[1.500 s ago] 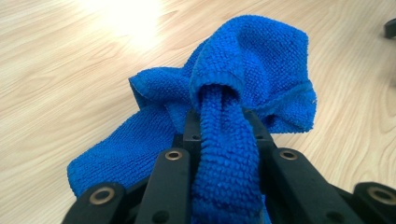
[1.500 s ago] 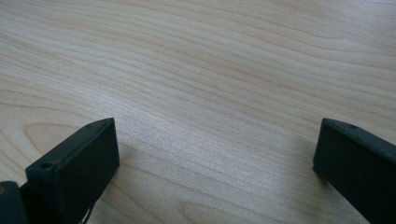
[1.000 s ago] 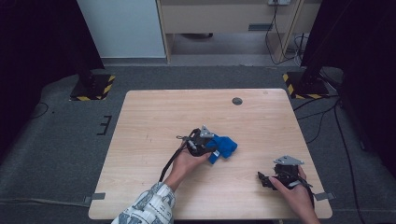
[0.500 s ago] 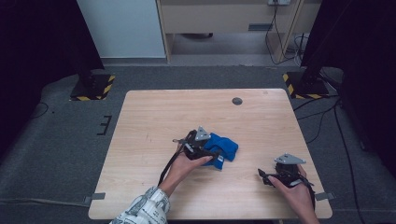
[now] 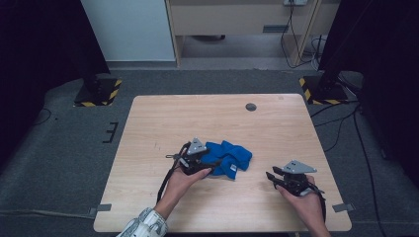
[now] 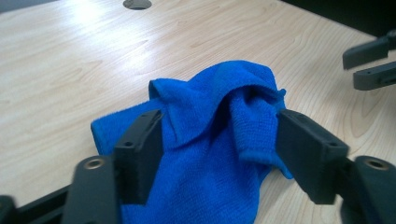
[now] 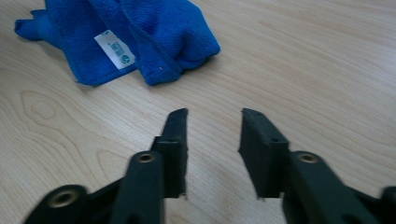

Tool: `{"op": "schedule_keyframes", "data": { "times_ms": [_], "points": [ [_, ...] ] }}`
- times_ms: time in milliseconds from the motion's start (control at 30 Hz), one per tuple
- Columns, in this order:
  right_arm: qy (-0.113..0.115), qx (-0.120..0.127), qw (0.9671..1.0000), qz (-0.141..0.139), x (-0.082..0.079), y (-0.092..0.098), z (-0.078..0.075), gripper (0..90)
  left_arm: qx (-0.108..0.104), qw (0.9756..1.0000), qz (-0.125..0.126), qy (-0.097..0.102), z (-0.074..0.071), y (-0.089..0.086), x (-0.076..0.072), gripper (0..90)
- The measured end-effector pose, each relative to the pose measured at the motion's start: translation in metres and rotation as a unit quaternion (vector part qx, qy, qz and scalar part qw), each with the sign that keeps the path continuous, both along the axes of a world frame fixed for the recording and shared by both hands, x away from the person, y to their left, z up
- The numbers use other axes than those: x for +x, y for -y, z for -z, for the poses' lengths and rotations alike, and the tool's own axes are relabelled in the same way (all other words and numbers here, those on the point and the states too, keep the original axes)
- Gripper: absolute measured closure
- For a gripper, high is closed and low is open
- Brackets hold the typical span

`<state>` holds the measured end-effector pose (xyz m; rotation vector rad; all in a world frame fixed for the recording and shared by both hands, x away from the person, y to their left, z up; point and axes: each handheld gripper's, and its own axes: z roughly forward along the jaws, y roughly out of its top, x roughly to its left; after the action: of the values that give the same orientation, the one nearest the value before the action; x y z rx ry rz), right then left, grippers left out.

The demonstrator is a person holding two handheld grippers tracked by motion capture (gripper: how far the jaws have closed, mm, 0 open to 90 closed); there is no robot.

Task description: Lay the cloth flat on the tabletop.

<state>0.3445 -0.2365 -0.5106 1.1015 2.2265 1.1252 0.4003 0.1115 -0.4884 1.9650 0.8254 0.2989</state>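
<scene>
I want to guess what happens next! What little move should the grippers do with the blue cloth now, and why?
Probably close the left gripper on the blue cloth. Its fingers, just closing, straddle the bunched cloth without clearly pinching it. The right gripper hangs apart over bare table, nothing between its fingers.

Fuzzy blue cloth (image 6: 219,154), smooth, perhaps laminated pale wood table (image 5: 207,118)
</scene>
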Motion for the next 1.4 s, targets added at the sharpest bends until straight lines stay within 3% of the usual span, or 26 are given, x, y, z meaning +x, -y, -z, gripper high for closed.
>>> {"op": "schedule_keyframes", "data": {
  "times_ms": [133,267,333,467,600,767,1033,1167,1400],
  "points": [
    [0.001,0.003,0.9999,-0.013,0.005,-0.004,-0.001,79.0,0.023,0.9996,-0.006,0.012,-0.001,-0.010,0.002,37.3],
    [0.005,0.003,0.9997,-0.022,0.012,-0.015,-0.003,83.4,0.029,0.9991,-0.023,0.021,-0.002,-0.028,0.005,43.5],
    [0.005,-0.003,0.9996,-0.028,0.016,-0.021,-0.003,85.8,0.027,0.9991,-0.027,0.017,-0.001,-0.031,0.006,46.3],
    [0.003,-0.004,0.9993,-0.037,0.021,-0.033,-0.001,86.9,0.036,0.9989,-0.030,0.001,0.006,-0.037,0.009,50.8],
    [0.002,0.000,0.9991,-0.042,0.026,-0.042,-0.001,83.8,0.046,0.9986,-0.028,-0.001,0.008,-0.036,0.008,50.8],
    [0.006,0.006,0.9990,-0.044,0.028,-0.049,-0.005,86.5,0.050,0.9984,-0.027,-0.003,0.009,-0.038,0.002,50.8],
    [0.009,0.001,0.9980,-0.062,0.034,-0.071,-0.021,89.9,0.061,0.9979,-0.022,-0.005,0.009,-0.048,-0.012,51.4],
    [0.012,-0.005,0.9973,-0.072,0.040,-0.081,-0.031,90.0,0.062,0.9975,-0.028,-0.017,0.012,-0.055,-0.014,52.9],
    [0.004,-0.016,0.9978,-0.064,0.045,-0.081,-0.028,87.8,0.070,0.9973,-0.016,-0.016,0.016,-0.048,-0.015,51.9]
  ]
}}
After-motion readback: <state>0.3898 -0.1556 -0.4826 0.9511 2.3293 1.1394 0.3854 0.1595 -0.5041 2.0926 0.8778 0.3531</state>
